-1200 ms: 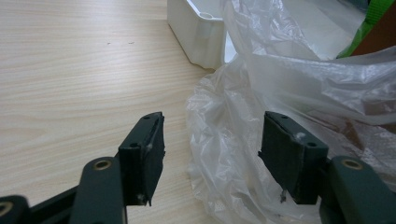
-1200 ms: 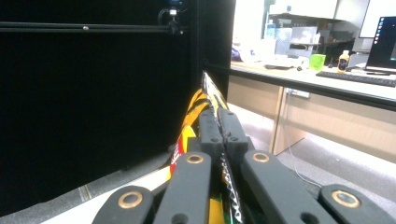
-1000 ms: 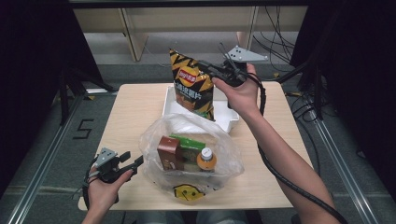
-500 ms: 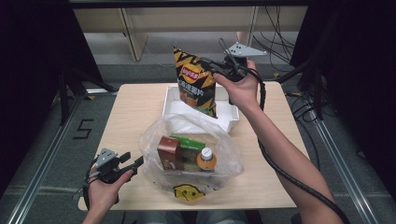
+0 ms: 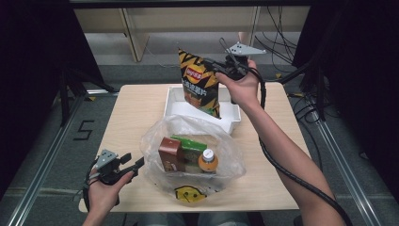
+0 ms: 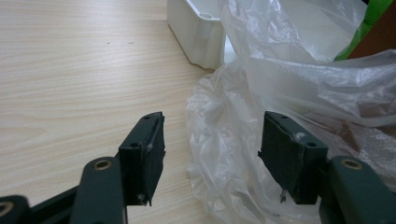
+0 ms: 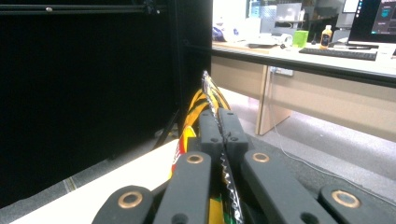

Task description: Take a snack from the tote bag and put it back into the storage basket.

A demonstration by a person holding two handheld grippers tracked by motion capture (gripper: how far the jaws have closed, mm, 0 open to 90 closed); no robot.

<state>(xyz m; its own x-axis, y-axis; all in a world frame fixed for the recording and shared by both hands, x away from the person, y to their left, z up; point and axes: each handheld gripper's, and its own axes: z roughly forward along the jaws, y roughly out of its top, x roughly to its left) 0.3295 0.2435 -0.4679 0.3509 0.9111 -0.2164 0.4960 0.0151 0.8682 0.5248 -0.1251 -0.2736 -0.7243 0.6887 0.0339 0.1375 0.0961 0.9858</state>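
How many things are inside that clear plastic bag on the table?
3 can be seen in the clear plastic bag: a brown carton at the left, a green packet behind it, and an orange-capped bottle at the right. The crumpled plastic could hide more.

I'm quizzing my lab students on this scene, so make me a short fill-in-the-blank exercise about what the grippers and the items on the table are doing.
1. The right gripper is shut on the top edge of the ____ bag.
2. The chip bag hangs above the white ____.
3. The left gripper has its jaws ____ beside the clear plastic bag.
4. Inside the plastic bag, the bottle has an ____ cap.

Missing words: chip; tray; open; orange
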